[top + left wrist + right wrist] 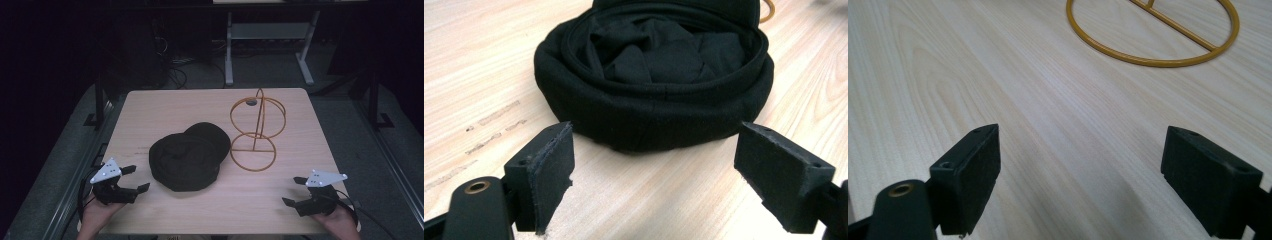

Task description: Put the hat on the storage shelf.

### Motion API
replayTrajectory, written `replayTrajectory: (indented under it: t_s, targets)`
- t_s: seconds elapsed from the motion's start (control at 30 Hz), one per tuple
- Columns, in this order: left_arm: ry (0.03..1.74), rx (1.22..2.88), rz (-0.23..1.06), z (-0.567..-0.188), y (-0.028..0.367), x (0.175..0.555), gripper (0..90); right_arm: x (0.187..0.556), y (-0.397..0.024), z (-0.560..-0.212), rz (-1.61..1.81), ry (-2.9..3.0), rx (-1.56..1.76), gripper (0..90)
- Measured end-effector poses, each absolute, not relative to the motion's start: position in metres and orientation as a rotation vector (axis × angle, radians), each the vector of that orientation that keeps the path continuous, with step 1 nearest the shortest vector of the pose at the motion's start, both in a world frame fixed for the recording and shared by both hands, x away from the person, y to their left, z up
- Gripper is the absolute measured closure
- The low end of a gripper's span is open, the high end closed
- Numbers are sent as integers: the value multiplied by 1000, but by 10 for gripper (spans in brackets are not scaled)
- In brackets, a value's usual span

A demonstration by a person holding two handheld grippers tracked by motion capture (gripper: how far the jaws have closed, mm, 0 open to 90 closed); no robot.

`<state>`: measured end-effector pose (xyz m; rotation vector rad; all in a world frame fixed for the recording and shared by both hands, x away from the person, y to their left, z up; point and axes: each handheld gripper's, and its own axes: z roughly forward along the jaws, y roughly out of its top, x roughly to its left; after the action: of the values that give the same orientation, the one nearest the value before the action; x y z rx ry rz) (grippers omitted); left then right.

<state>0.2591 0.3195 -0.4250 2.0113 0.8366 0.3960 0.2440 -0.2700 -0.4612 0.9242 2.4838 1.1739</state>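
Black hats (187, 159): one
Gold wire stands (256, 131): one
Hand-held grippers: two, left (134, 179) and right (295, 191)
Tabletops (165, 107): one

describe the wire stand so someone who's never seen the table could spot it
On the wooden table, look at the far right part, just right of the black hat. The stand is thin gold wire: a flat ring base, an upright post, ring loops on top. It is the one see-through, coloured thing there.

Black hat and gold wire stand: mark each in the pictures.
black hat (649, 107), left gripper view, on its near outer rim.
gold wire stand (253, 164), high view, on the front of its base ring.
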Motion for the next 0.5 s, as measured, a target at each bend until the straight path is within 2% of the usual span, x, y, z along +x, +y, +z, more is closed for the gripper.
replayTrajectory:
  t_s: [0.5]
  targets:
    - [856,1996,372,-428,324,260,158,248,-233,-442,1211,2570,793,157]
